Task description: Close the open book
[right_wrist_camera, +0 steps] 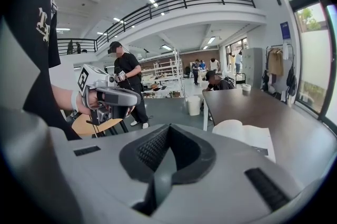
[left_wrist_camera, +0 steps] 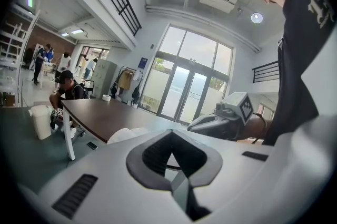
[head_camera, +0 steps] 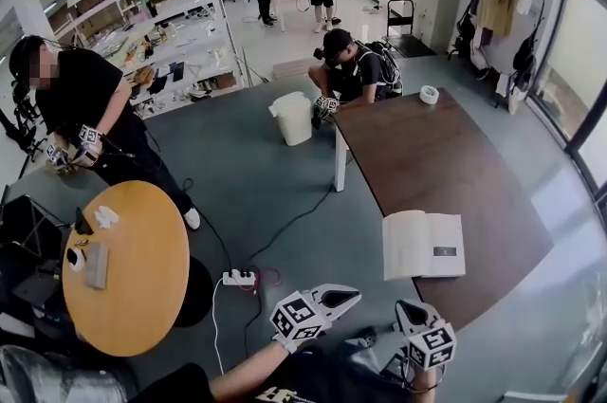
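Holding low over the grey floor, nearer than the brown table [head_camera: 474, 174] and clear of it, the left gripper [head_camera: 353, 295] and right gripper [head_camera: 402, 306], side by side but apart. Jaws of the left pressed together, nothing between them. Jaws of the right likewise closed and empty. Lying flat at the table's near left corner, pale pages up, just beyond both grippers and untouched, the open book [head_camera: 424, 245]. Far across the same tabletop, a roll of tape [head_camera: 429, 94]. Off to the left, a round wooden table [head_camera: 133, 268] and, on the floor, a white power strip [head_camera: 239, 278].
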`<act>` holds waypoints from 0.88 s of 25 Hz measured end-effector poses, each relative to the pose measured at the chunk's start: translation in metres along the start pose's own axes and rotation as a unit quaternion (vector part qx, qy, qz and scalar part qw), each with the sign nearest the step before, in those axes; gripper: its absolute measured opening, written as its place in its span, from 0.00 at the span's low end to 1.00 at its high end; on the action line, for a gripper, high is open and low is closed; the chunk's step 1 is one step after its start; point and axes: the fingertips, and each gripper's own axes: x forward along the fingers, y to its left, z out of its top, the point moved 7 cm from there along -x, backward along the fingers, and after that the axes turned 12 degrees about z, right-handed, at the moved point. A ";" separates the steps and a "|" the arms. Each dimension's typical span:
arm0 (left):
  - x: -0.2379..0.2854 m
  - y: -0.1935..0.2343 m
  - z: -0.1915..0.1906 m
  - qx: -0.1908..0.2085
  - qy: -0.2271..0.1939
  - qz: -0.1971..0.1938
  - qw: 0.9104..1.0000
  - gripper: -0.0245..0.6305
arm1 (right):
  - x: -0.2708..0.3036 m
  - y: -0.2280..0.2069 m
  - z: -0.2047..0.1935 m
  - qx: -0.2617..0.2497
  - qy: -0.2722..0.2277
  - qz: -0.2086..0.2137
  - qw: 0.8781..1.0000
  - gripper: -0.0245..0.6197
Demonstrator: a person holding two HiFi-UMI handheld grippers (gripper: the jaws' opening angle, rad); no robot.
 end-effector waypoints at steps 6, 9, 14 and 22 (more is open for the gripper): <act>0.034 -0.006 0.008 0.000 0.009 0.002 1.000 0.05 | -0.008 -0.032 0.006 0.001 0.003 0.014 1.000 0.02; 0.051 -0.014 0.014 0.004 0.011 -0.004 1.000 0.05 | -0.013 -0.047 0.008 -0.003 0.002 0.019 1.000 0.02; 0.081 -0.025 0.020 0.004 0.015 -0.003 1.000 0.05 | -0.028 -0.079 0.004 -0.001 -0.004 0.021 1.000 0.02; 0.112 -0.034 0.030 0.000 0.018 0.011 1.000 0.05 | -0.053 -0.113 -0.004 0.011 -0.016 0.022 1.000 0.02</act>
